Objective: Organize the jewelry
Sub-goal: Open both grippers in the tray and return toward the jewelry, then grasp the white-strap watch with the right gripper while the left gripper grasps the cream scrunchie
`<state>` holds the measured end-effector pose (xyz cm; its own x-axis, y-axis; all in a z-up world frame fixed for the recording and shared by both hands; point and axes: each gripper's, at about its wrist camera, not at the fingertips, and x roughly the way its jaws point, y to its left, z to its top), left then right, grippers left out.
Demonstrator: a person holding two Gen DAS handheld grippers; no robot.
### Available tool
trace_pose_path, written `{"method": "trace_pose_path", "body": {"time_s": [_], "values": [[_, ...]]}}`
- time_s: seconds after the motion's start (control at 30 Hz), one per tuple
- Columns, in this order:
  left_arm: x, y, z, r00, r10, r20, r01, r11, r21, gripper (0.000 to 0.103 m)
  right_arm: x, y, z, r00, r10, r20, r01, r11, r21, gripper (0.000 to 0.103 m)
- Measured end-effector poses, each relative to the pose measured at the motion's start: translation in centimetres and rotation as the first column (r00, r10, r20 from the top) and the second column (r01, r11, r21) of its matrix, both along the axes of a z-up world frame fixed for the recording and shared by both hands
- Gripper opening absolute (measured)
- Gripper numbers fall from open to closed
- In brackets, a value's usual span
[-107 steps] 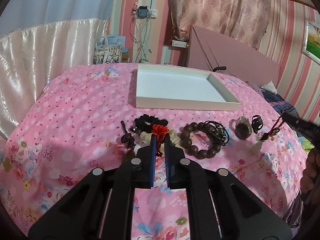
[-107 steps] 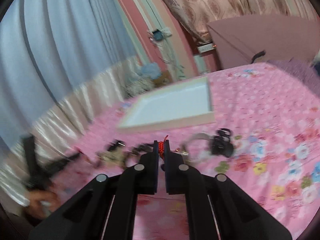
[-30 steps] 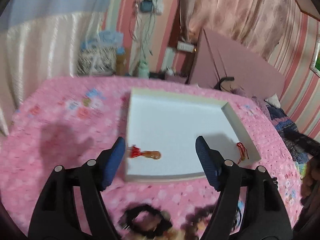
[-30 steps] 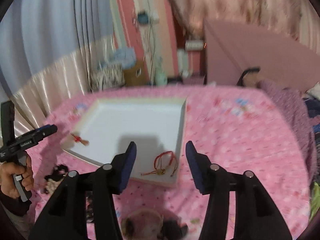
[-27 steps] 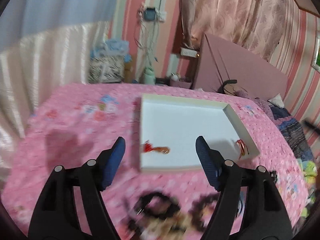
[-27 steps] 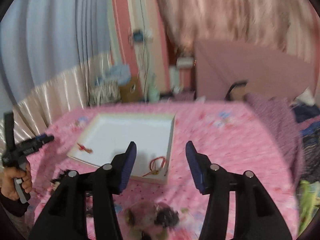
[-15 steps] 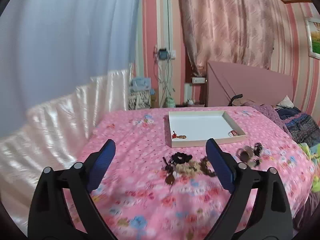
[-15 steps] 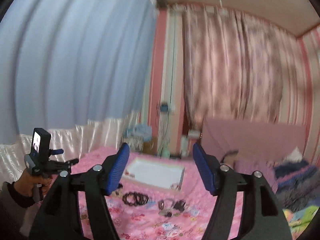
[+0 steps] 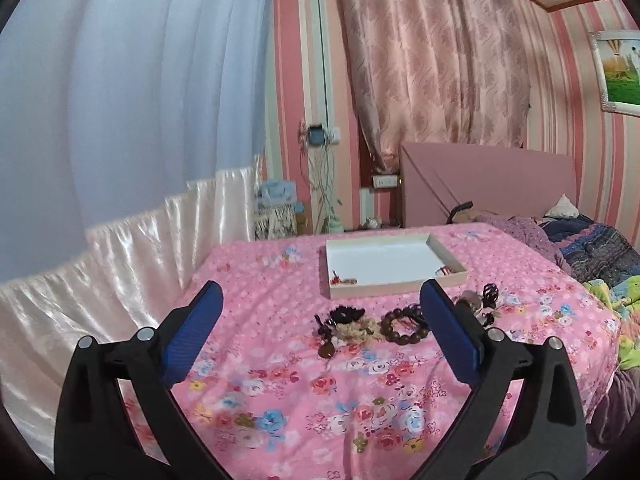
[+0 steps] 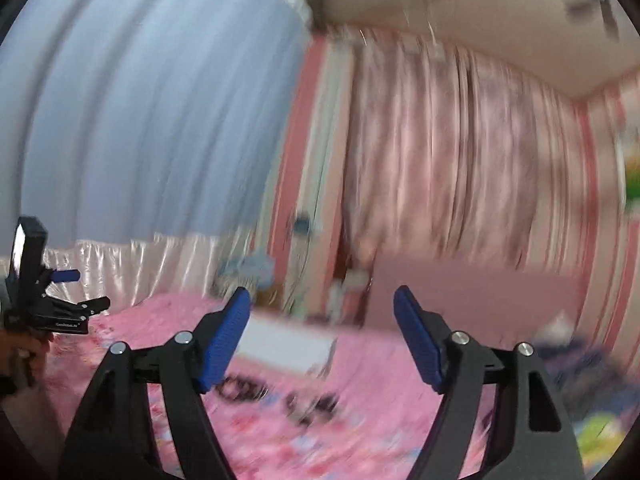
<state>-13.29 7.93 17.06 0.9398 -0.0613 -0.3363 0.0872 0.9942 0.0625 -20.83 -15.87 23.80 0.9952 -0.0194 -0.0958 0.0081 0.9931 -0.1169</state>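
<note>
A: Left wrist view: the left gripper (image 9: 320,312) hangs above the bed (image 9: 280,400), jaws spread wide, having just been opening, nothing between them.
B: And the jewelry?
A: Ahead of the jaws, framed by the two tips: a black bracelet (image 9: 346,314) and a brown bead bracelet (image 9: 402,326) side by side. Beyond them lies the white tray (image 9: 384,290) with a red-tasselled charm (image 9: 342,281) near its front left corner and a red cord (image 9: 443,270) at its right wall.
B: The right gripper (image 10: 322,338)?
A: Jaws apart too, lately widening, empty. Its view is blurred; tray and dark pieces show ahead, past the tips.
</note>
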Motion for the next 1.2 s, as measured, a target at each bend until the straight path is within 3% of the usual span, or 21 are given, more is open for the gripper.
{"method": "trace_pose_path", "body": {"time_s": [0.13,0.2,0.37,0.53,0.7,0.77,0.9,1.0,1.1,1.17,1.2], "values": [[4.3,-0.7,-4.5,0.999,0.016,-0.049,-0.016,1.000,-0.005,0.098,6.8,-3.8,-6.2,0.986,0.011,-0.168,0.011,0.992,0.129,0.074],[6.6,-1.2,-7.1,0.994,0.021,-0.107,-0.021,1.000,0.005,0.098,10.2,-4.7,-10.2,0.965,0.028,-0.262,0.019,0.985,0.173,0.074],[12.1,-1.6,-13.2,0.967,-0.011,-0.255,-0.002,0.999,-0.052,0.097,15.9,-5.1,-17.3,0.906,0.064,-0.418,0.040,0.971,0.236,0.074],[17.5,-2.3,-16.3,0.932,-0.053,-0.360,0.027,0.997,-0.077,0.097,21.0,-3.5,-20.8,0.862,0.128,-0.490,0.013,0.961,0.275,0.074],[21.0,-3.8,-18.5,0.896,-0.079,-0.436,0.051,0.996,-0.074,0.088,27.1,-1.4,-23.0,0.829,0.085,-0.553,0.035,0.979,0.203,0.073],[22.7,-4.1,-19.4,0.871,-0.093,-0.482,0.056,0.994,-0.090,0.079,28.9,-1.0,-23.9,0.808,0.070,-0.585,0.048,0.982,0.184,0.070],[24.9,-4.2,-20.4,0.841,-0.084,-0.534,0.036,0.994,-0.100,0.063,31.9,-0.4,-26.1,0.753,0.023,-0.658,0.080,0.989,0.127,0.051],[25.7,-4.0,-21.3,0.821,-0.099,-0.562,0.033,0.991,-0.127,0.054,32.7,-0.2,-27.3,0.725,-0.005,-0.689,0.100,0.990,0.098,0.044],[25.9,-4.1,-21.7,0.823,-0.128,-0.553,0.053,0.987,-0.149,0.039,33.2,0.0,-27.9,0.713,-0.004,-0.701,0.091,0.992,0.087,0.038],[25.9,-4.4,-21.6,0.825,-0.155,-0.543,0.075,0.983,-0.166,0.023,33.5,0.1,-28.1,0.707,0.017,-0.707,0.066,0.994,0.090,0.025],[25.8,-4.6,-21.5,0.826,-0.171,-0.537,0.089,0.980,-0.176,0.020,33.6,0.2,-28.2,0.707,0.033,-0.706,0.054,0.994,0.100,0.016]]}}
